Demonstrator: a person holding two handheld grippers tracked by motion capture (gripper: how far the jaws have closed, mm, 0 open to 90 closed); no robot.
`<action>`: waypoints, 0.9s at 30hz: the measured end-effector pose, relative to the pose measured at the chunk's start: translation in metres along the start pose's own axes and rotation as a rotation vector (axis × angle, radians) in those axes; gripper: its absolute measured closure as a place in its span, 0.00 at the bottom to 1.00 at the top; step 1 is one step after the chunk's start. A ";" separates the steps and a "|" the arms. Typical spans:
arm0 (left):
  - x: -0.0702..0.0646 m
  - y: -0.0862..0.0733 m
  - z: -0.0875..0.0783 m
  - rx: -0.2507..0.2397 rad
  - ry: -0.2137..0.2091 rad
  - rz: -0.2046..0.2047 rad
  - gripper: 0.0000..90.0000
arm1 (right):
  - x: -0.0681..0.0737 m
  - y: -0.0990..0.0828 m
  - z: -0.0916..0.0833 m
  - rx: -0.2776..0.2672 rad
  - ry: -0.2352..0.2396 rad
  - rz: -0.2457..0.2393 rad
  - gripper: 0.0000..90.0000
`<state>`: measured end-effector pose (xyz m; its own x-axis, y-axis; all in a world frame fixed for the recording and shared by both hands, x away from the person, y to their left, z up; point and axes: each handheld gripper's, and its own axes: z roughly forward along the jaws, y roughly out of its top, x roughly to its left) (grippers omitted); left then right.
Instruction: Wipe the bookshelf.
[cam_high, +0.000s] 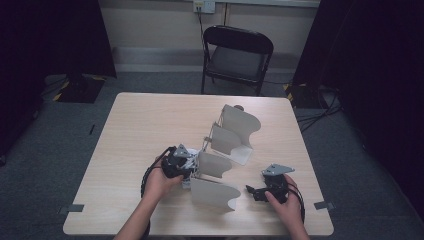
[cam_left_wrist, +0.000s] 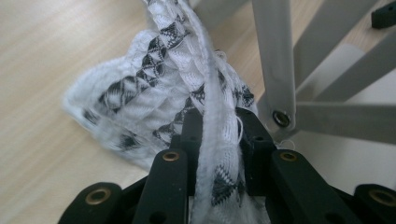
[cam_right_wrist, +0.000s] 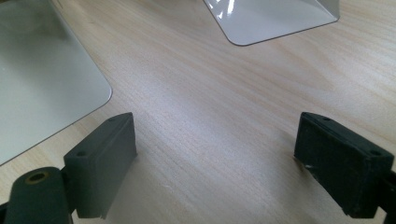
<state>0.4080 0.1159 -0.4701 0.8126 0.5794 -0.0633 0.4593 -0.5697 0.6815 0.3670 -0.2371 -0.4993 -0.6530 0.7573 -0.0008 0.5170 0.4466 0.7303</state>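
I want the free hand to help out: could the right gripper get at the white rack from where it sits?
Probably yes. The right gripper stands open with bare table ahead, and the rack's nearest panel lies just beyond its jaws. The left gripper is shut on the patterned cloth.

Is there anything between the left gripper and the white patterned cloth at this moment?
No. The left gripper is already shut on the white patterned cloth, which runs up between its jaws and bunches on the table. The grey rack stands close beside the cloth, to its right in the left gripper view.
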 end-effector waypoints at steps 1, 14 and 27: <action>-0.001 -0.002 0.002 0.001 -0.001 -0.006 0.83 | 0.000 0.000 0.000 -0.001 -0.001 0.000 0.14; 0.001 -0.008 0.000 0.000 0.092 -0.033 0.58 | 0.000 0.000 0.000 0.000 0.000 0.000 0.14; 0.016 -0.026 -0.029 0.022 0.176 -0.088 0.41 | 0.000 0.000 0.000 -0.001 -0.001 0.000 0.14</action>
<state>0.3981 0.1569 -0.4677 0.6945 0.7194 0.0084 0.5351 -0.5243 0.6625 0.3670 -0.2371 -0.4994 -0.6524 0.7579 -0.0014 0.5165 0.4460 0.7310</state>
